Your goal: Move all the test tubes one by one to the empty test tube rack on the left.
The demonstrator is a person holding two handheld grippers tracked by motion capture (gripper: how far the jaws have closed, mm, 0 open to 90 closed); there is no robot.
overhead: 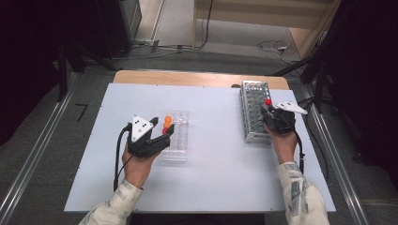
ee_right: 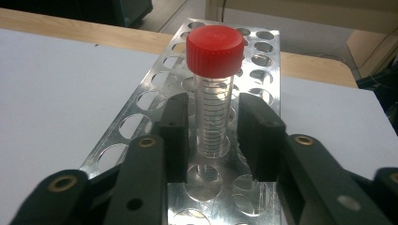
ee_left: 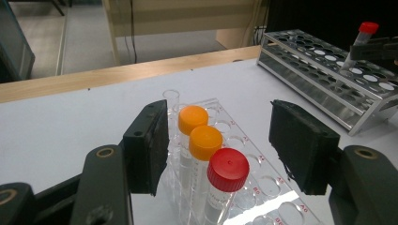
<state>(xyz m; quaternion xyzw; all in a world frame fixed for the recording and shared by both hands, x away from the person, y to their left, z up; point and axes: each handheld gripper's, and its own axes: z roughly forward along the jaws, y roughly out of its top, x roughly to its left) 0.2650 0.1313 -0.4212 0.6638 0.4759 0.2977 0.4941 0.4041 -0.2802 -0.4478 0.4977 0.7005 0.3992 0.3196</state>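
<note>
Right gripper view: my right tool (ee_right: 209,136) straddles the red-capped tube (ee_right: 213,89) standing in the metal rack (ee_right: 141,117), jaws slightly clear. Left tool (ee_left: 218,150) gapes around the clear rack's (ee_left: 263,187) tubes. Next, I reckon: retract straight.

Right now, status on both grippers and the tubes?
Left gripper open around capped tubes in clear rack. Right gripper open, red-capped tube between jaws, seated in metal rack. Nothing obstructing.

1. A clear tube rack (overhead: 176,137) lies on the tabletop (overhead: 216,154), left of centre in the high view.
2. Three capped tubes (ee_left: 206,164) stand in it in a row.
3. A metal rack (overhead: 253,110) sits at the upper right.
4. One tube (ee_right: 213,93) stands in a hole of the metal rack.
</note>
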